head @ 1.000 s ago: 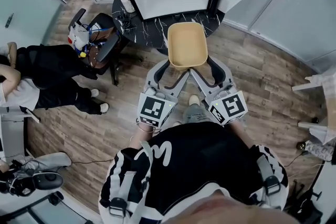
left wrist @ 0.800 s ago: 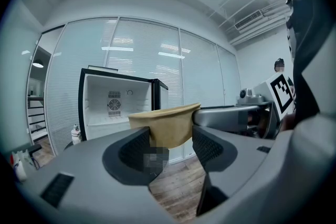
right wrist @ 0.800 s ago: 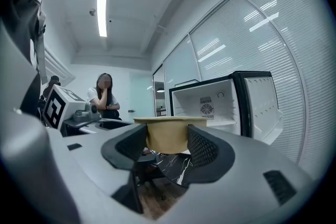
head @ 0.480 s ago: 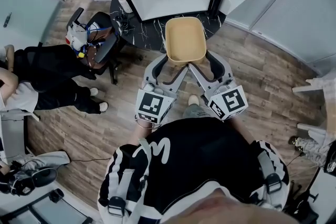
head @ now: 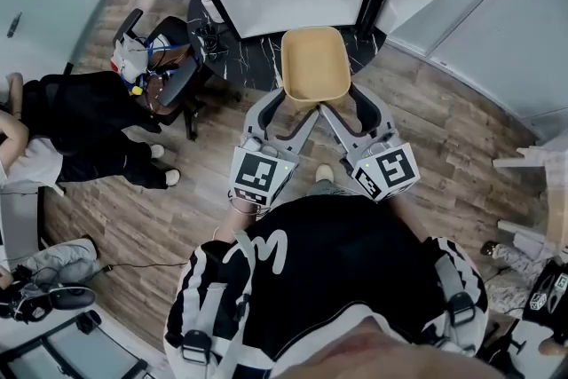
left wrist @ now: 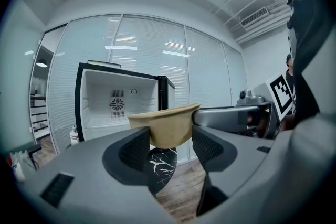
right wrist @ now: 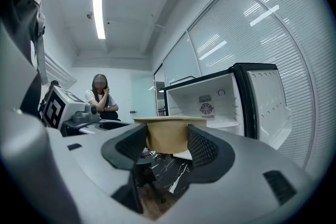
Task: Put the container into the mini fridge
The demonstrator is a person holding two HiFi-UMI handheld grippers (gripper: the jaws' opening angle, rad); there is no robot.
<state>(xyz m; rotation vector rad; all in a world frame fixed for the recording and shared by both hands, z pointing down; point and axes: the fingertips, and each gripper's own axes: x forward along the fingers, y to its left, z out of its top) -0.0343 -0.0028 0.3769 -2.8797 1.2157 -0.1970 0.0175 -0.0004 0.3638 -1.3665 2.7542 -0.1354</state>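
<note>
Container (head: 314, 65), clamped at its near end by the left gripper (head: 284, 105) and right gripper (head: 353, 100), hangs above the table (head: 238, 56) just short of the mini fridge (head: 293, 4) (door open), so placing it inside remains.

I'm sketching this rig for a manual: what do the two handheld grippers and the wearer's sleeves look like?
The left gripper and right gripper match: light grey bodies, curved jaws with black ribbed pads, each bearing a white cube with black square markers. The sleeves are black with white stripes.
</note>
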